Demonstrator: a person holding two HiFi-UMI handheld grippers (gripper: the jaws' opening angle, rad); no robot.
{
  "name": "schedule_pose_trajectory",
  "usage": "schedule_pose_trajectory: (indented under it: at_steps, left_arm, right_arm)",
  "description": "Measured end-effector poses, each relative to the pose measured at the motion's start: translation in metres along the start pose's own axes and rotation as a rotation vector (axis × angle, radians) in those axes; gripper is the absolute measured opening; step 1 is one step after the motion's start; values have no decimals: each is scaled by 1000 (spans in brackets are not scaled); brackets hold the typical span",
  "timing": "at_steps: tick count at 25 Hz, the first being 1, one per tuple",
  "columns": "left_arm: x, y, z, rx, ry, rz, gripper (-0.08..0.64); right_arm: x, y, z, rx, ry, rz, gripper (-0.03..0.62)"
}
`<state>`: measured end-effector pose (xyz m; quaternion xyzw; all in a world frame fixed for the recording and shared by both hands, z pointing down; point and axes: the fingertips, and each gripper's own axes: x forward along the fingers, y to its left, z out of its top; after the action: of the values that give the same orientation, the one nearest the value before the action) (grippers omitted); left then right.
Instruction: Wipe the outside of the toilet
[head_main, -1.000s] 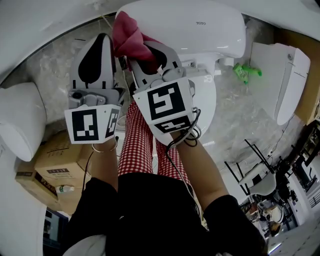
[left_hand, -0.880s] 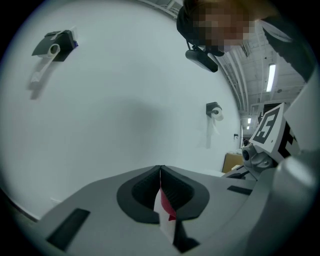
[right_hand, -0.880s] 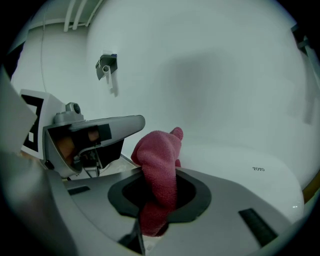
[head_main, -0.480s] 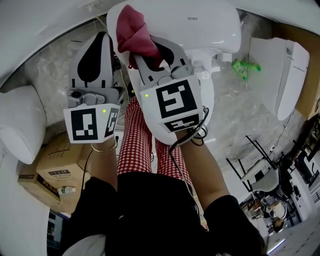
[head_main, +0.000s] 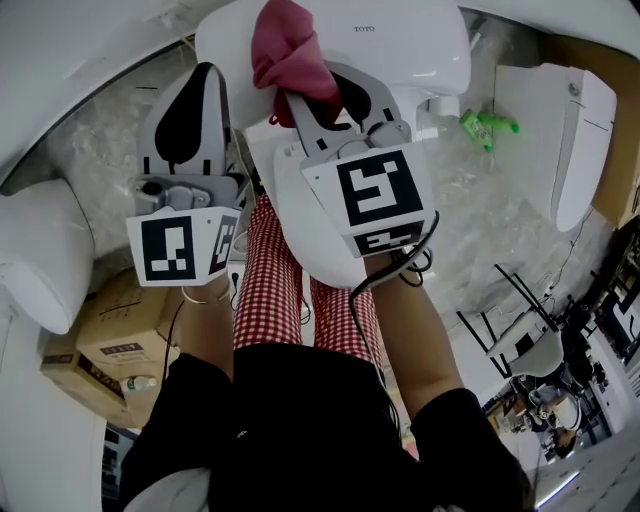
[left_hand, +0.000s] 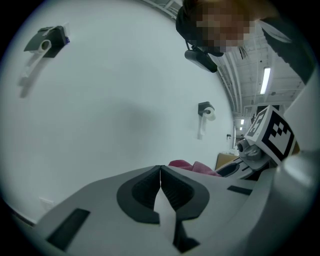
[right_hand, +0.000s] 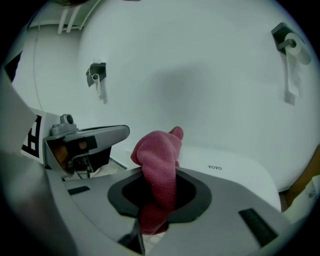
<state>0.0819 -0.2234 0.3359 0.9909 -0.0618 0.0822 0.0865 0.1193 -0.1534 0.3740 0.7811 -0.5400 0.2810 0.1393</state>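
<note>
Right gripper (head_main: 305, 100) was clamped on the red cloth (head_main: 285, 45). The right gripper view showed the jaws pinching the cloth at its middle, with a bunched end sticking up past the tips and a shorter end hanging below them.

In the head view the cloth's upper end sat over the left part of the white toilet (head_main: 400, 45), on the piece marked TOTO. Couldn't tell whether cloth and surface were touching. In the right gripper view the TOTO surface was just behind and to the right of the cloth.

Left gripper (head_main: 207, 72) was closed, jaws meeting in a thin line with nothing between them. It was just beside the right gripper on its left, off the toilet's left edge and over the mottled floor (head_main: 110, 130). Its view pointed at a plain white wall with a paper holder (left_hand: 205, 111) on it. The cloth and right gripper showed at its right edge.

Around it:
- a second white toilet (head_main: 560, 150) well off to the right
- a green item (head_main: 488, 125) on the floor between the two toilets
- a cardboard box (head_main: 110, 335) low on the left
- the person's red-checked trousers (head_main: 270, 290) below the grippers
</note>
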Motion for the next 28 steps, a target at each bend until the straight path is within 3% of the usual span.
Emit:
schedule_pose_trajectory:
  at_steps: [8, 14, 28]
  left_arm:
    - [5, -13, -4, 1, 9, -26, 11]
    - [7, -21, -4, 3, 8, -38, 11]
    - [11, -25, -7, 5, 15, -46, 11]
  right_arm:
    - [-17, -44, -6, 30, -7, -80, 91]
    - [-22, -56, -7, 95, -31, -86, 91]
    - [-33, -87, -12, 91, -35, -135, 91]
